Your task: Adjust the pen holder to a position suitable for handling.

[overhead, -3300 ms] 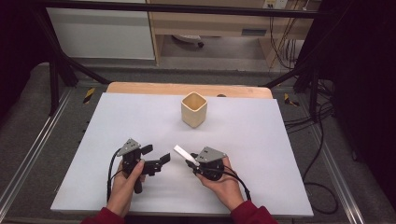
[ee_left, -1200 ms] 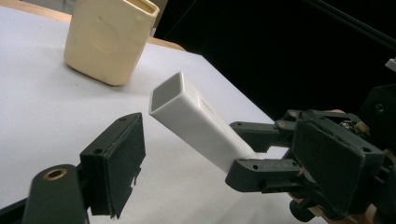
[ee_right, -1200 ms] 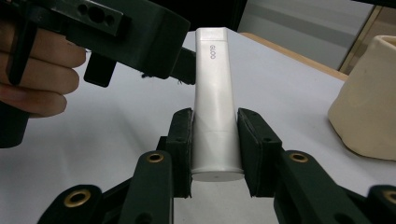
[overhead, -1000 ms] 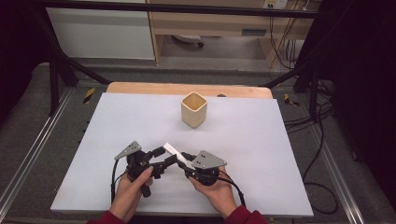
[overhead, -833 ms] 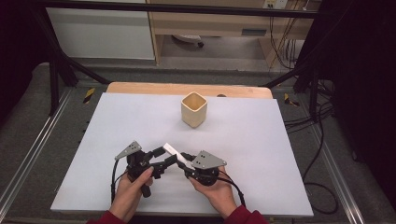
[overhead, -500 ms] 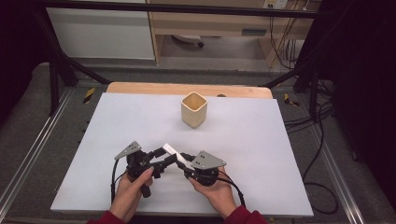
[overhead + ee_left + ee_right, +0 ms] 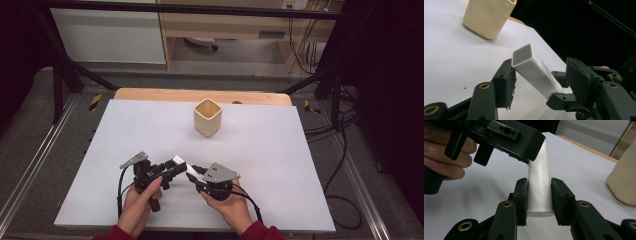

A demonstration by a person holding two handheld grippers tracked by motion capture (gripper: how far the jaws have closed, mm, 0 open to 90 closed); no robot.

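Note:
My right gripper [image 7: 194,174] [image 7: 539,187] is shut on one end of a white square tube [image 7: 179,161] [image 7: 538,172], held just above the white table [image 7: 300,150] near its front edge. The tube's open far end [image 7: 524,53] sticks up between the jaws of my left gripper [image 7: 172,169] [image 7: 541,72], which stands open around it. The left pad [image 7: 509,82] lies against the tube's side; the right pad stands clear of it. In the right gripper view one jaw of the left gripper crosses over the tube's upper part.
A cream square cup [image 7: 207,117] [image 7: 489,17] [image 7: 624,180] stands upright at the back middle of the table. A wooden strip [image 7: 150,94] runs along the far edge. Metal frame rails and cables surround the table.
Since 3.3 s ago the two grippers have come together, with the left one's jaws now around the tube's free end. Over the last second nothing visibly moved.

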